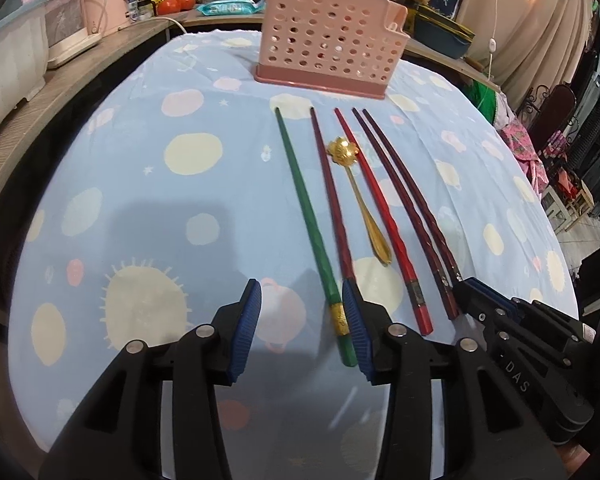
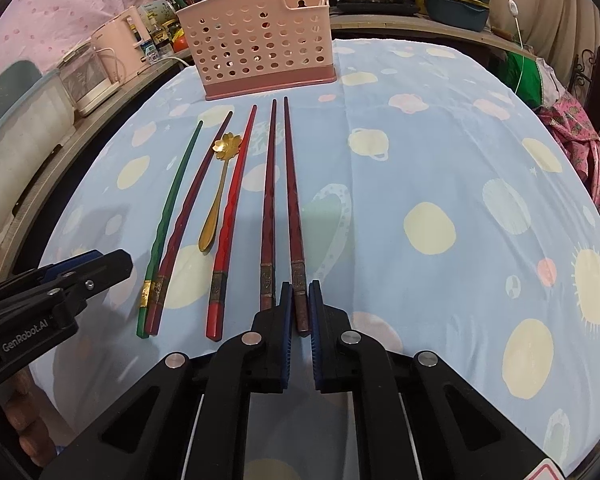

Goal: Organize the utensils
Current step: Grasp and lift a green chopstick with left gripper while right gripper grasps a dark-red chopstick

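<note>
Right claw clenched on the thick end of the rightmost dark maroon chopstick, blue pads pressed against both its sides, stick lying flat on the desk. Just beside it to the left, a second dark maroon chopstick, parallel. Further left a bright red chopstick, then a small gold spoon with a flower-shaped bowl, a dark red chopstick and a green chopstick with a gold band, these last two touching near their thick ends.

Left claw released, jaws apart, poised over the green chopstick's banded end, right pad close beside it; contact not clear.

All utensils on the desk's pale blue cloth with cream circles, tips towards a pink perforated plastic utensil basket standing upright at the far edge.
</note>
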